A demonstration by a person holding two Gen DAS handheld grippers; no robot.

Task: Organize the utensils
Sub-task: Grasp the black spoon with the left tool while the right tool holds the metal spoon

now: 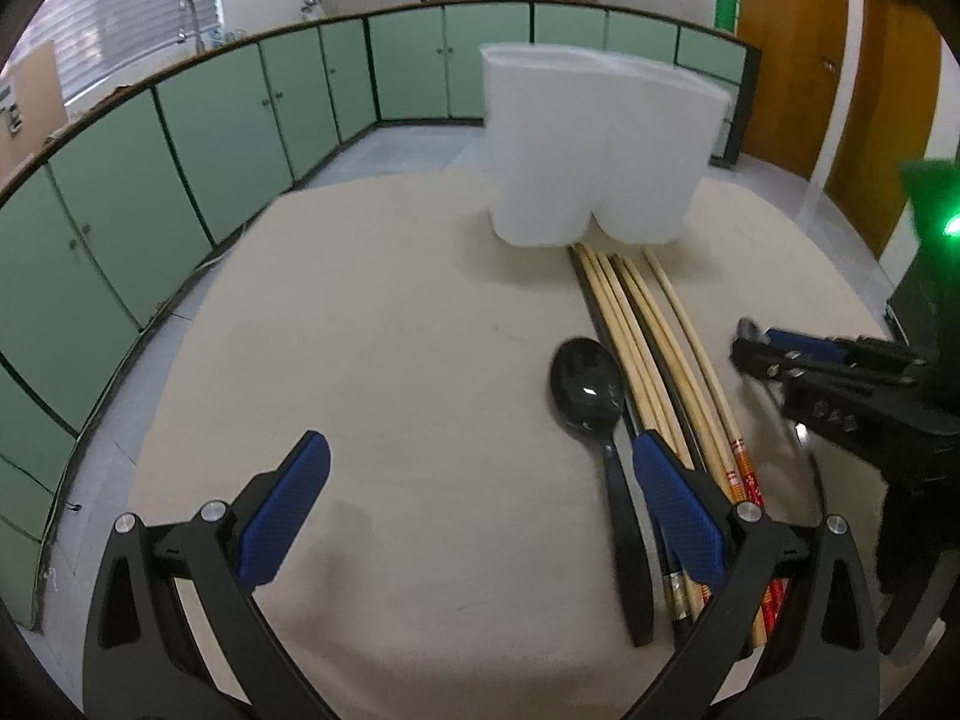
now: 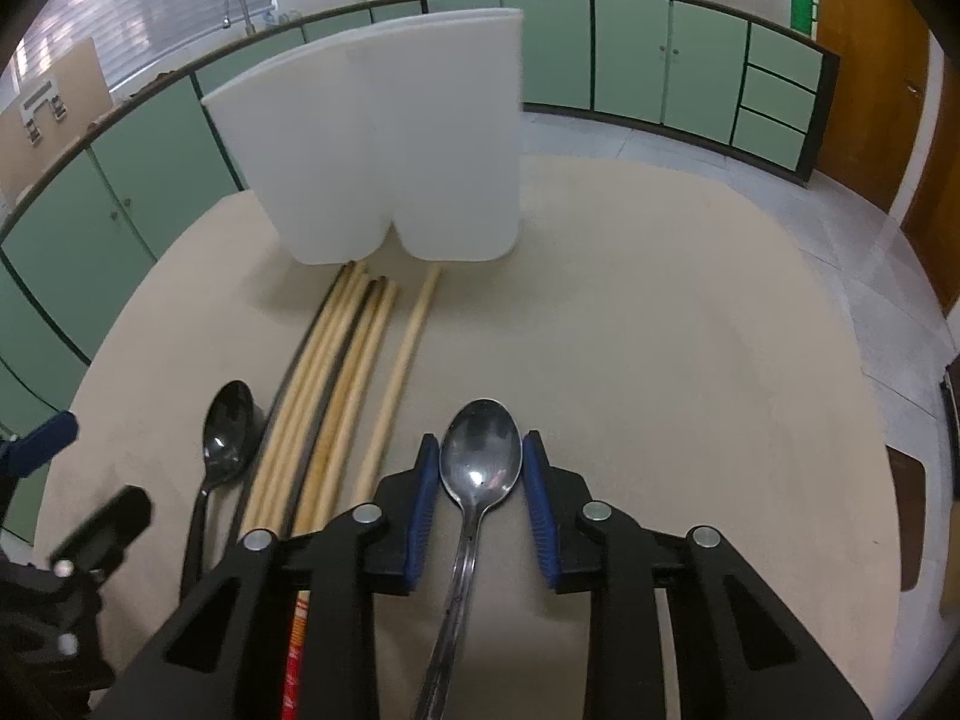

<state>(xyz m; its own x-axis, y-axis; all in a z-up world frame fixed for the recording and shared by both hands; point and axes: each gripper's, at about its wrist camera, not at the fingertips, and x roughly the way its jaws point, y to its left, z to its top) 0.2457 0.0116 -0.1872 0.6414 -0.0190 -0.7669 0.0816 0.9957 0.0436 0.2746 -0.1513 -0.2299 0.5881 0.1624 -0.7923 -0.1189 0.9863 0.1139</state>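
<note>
The right gripper (image 2: pixel 480 471) points down at the bench (image 2: pixel 660 330) with a metal spoon (image 2: pixel 480 456) lying between its blue pads (image 2: pixel 423 504). The spoon's bowl sits right at the fingertips, hollow side up, and its handle runs back under the gripper toward the camera. The pads stand just beside the widest part of the bowl on either side; whether they already press on it I cannot tell, since only a hair of a gap, if any, shows.

Just to this gripper's left lies a bundle of chopsticks (image 2: pixel 336 372), pale wooden ones mixed with dark ones, side by side, their thin tips pointing away. One pale stick lies slightly apart from the rest, nearest the gripper. Beyond the bundle, further left, a black plastic spoon (image 2: pixel 228 432) rests bowl up on the bench.

Ahead of the gripper, at the far tips of the chopsticks, stands a white two-compartment holder (image 2: pixel 384 144), upright, with the stick tips almost touching its base.

The left gripper (image 1: pixel 480 480) hovers with its jaws spread wide and nothing between them. Its right finger (image 1: pixel 678 516) sits over the black spoon's handle and the chopsticks' thick ends.

Green cabinets (image 1: pixel 180 150) line the wall behind the bench.
</note>
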